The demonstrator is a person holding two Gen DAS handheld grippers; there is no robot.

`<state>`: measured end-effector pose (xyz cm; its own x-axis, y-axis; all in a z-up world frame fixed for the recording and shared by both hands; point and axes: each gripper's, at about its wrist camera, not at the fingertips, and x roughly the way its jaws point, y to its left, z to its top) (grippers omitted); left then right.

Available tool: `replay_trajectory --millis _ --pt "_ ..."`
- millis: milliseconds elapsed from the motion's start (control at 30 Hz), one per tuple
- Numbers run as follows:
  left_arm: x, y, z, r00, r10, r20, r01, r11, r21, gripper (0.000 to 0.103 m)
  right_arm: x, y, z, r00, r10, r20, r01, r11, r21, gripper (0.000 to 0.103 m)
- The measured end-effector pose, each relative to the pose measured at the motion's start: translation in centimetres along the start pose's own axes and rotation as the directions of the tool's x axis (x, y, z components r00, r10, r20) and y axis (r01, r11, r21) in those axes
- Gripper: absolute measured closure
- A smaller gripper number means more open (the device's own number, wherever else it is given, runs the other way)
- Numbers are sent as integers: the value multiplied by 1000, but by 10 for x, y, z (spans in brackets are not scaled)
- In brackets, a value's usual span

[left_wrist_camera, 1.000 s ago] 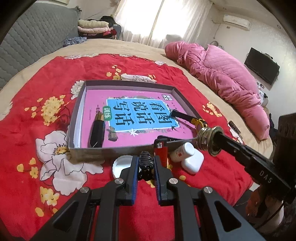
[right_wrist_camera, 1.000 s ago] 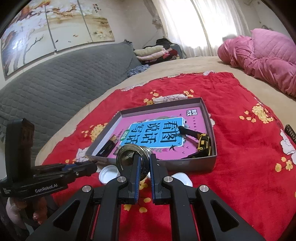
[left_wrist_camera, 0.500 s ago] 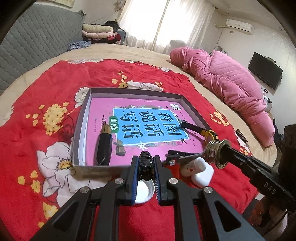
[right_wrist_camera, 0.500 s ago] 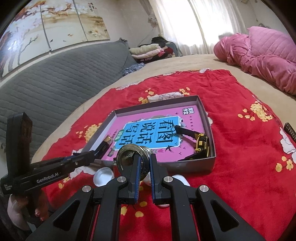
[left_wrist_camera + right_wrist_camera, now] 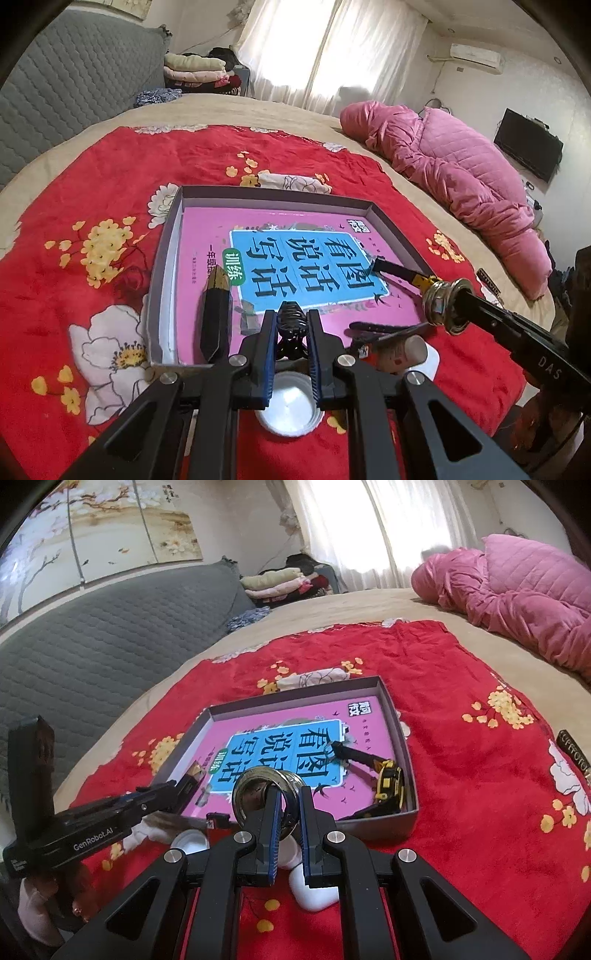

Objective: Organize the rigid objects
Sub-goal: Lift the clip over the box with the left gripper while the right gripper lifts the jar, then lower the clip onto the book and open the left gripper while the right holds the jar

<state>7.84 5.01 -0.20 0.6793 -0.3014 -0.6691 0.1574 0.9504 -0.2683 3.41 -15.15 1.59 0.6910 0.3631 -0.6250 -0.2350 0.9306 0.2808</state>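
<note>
A grey cardboard tray (image 5: 168, 236) with a pink and blue book (image 5: 295, 236) in it lies on the red flowered cloth. My left gripper (image 5: 291, 325) is shut on a black hair claw clip (image 5: 292, 314), held over the tray's near edge. My right gripper (image 5: 286, 808) is shut on a round metal fitting (image 5: 258, 794), held above the tray's near right corner; the fitting also shows in the left wrist view (image 5: 445, 301). In the tray lie a black and gold object (image 5: 214, 314) and a yellow and black tape measure (image 5: 388, 786).
In front of the tray lie a white round lid (image 5: 290, 406), a red lighter (image 5: 218, 821), a small white bottle (image 5: 402, 349) and a white earbud case (image 5: 314, 890). A pink quilt (image 5: 461, 177) lies at the far right. A dark strap (image 5: 574, 753) lies right of the cloth.
My left gripper has moved forward with the clip, from in front of the tray to over its near edge. My right gripper with the metal fitting has also moved slightly closer to the tray.
</note>
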Motion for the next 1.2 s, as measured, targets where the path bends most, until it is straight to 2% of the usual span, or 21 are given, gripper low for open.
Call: replay_trajectory --millis 300,700,1200 --pt "16 -2 4 1000 -21 -1 21 1000 16 87 6 -1 12 999 -53 -1 53 999 4 94" --pt "24 6 9 999 -27 -24 27 1000 -13 87 9 -2 28 996 -88 11 88 996 25 94" --pt "43 -2 7 994 -37 -105 39 999 21 87 22 -4 28 994 -106 -33 107 993 45 93"
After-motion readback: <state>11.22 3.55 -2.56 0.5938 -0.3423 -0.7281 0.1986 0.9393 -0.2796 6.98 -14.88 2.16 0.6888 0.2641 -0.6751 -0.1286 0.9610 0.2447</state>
